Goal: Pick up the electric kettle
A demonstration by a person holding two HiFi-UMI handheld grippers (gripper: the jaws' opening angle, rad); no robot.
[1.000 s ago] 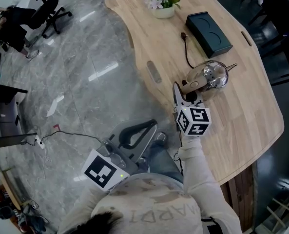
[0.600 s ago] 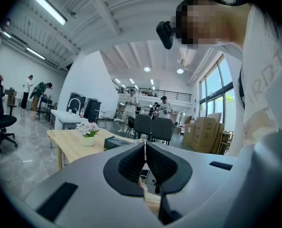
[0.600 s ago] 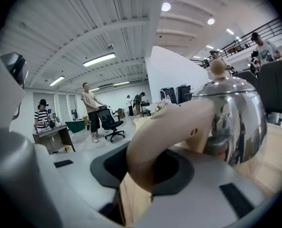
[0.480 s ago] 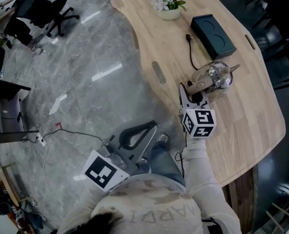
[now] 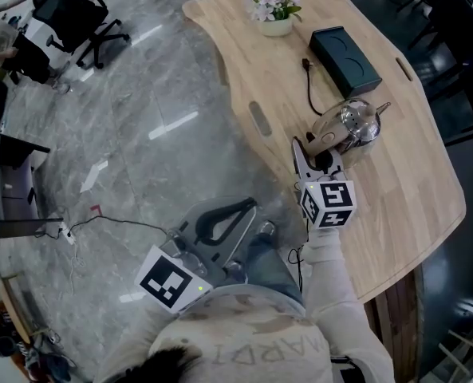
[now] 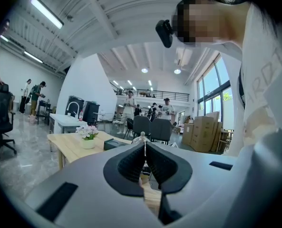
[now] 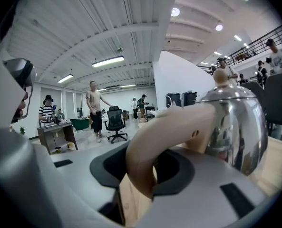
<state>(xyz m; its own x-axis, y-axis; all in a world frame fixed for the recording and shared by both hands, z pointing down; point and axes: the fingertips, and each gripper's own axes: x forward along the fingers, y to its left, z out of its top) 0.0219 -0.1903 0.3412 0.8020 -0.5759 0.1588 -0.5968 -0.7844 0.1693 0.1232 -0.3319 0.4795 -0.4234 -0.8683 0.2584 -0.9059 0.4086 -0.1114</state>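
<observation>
The electric kettle [image 5: 352, 124] is shiny steel with a beige handle [image 5: 324, 140], and it is near the wooden table's [image 5: 411, 190] front edge. My right gripper [image 5: 320, 159] is shut on that handle. In the right gripper view the handle [image 7: 179, 122] curves down between the black pads, with the kettle body [image 7: 240, 127] just beyond. I cannot tell whether the kettle's bottom is off the table. My left gripper [image 5: 250, 204] hangs over the floor close to my body; its pads [image 6: 131, 163] meet, shut on nothing.
A black cord [image 5: 309, 86] runs from the kettle toward a dark box [image 5: 345, 58]. A pot of flowers [image 5: 273, 6] stands at the table's far end. Office chairs [image 5: 68, 18] and a cable [image 5: 116, 222] are on the marble floor to the left.
My right gripper has risen a little and rolled slightly, still holding the kettle's handle. My left gripper has stayed where it was.
</observation>
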